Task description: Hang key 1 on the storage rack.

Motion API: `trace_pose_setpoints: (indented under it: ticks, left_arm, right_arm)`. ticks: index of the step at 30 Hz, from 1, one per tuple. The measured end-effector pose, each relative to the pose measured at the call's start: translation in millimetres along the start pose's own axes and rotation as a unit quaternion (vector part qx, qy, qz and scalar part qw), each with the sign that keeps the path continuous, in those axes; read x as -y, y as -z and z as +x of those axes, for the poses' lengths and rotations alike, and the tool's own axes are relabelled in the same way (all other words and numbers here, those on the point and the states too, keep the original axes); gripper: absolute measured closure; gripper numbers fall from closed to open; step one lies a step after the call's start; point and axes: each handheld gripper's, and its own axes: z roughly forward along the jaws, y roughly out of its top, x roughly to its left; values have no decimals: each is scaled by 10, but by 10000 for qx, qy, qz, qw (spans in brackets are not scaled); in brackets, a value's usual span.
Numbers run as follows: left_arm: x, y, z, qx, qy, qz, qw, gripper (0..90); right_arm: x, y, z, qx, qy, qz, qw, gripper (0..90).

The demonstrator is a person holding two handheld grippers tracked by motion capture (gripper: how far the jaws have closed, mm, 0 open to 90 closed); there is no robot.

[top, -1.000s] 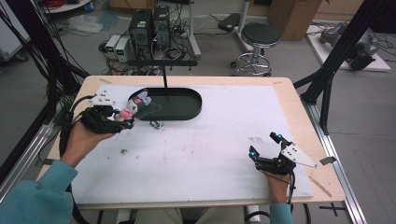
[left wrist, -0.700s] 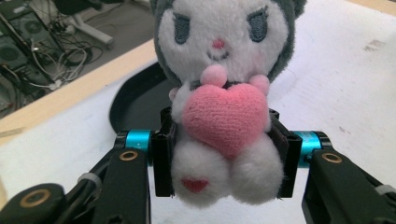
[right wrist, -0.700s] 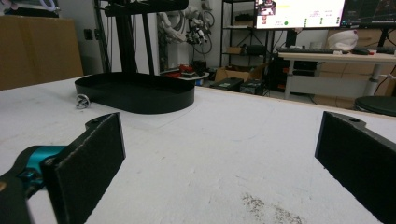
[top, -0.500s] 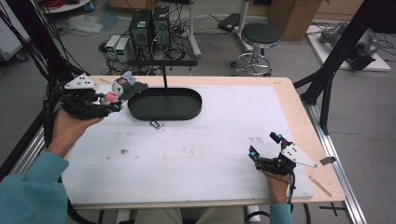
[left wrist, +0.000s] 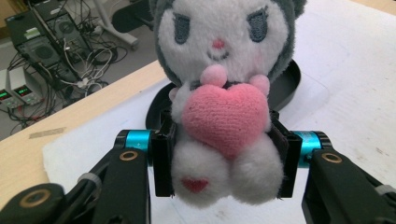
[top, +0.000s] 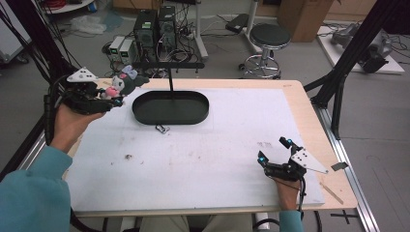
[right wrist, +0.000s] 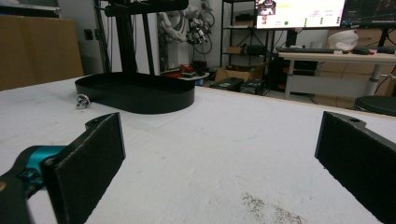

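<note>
My left gripper (top: pixel 107 98) is shut on a small plush toy (top: pixel 124 83), held in the air above the table's far left corner. The plush toy (left wrist: pixel 223 93) has a white face, grey ears and a pink heart on its belly; the black jaws squeeze its lower body from both sides. A black oval tray (top: pixel 170 107) on a T-shaped stand (top: pixel 169 67) sits just right of it. My right gripper (top: pixel 275 152) rests low over the white mat (top: pixel 193 154) near the front right, jaws wide open. The black pads (right wrist: pixel 95 154) hold nothing between them.
A small metal ring (top: pixel 162 129) lies on the mat just in front of the tray; it also appears as a small ring (right wrist: pixel 83 101) left of the tray (right wrist: pixel 135 93). Dirt specks (top: pixel 128 156) mark the mat. Beyond the table stand a stool (top: pixel 270 36) and electronics (top: pixel 154 21).
My left gripper has carried the plush toy up and to the left, from beside the tray's left end to above the table's far left corner. The right gripper has stayed put.
</note>
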Motion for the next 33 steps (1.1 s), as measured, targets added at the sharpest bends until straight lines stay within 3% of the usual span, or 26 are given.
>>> trace_pose_setpoints:
  ticks: [9, 22, 33]
  left_arm:
    - [-74, -147, 140, -128, 152, 74, 9998, 541]
    - [-280, -297, 252, -295, 152, 269, 9991, 542]
    - [-258, -370, 315, -400, 236, 412, 9981, 541]
  right_arm:
    - [0, -1, -5, -5, -8, -1, 10000, 8]
    - [0, 0, -6, -7, -31, -4, 10000, 8]
    - [1, 0, -9, 7, -42, -10, 10000, 8]
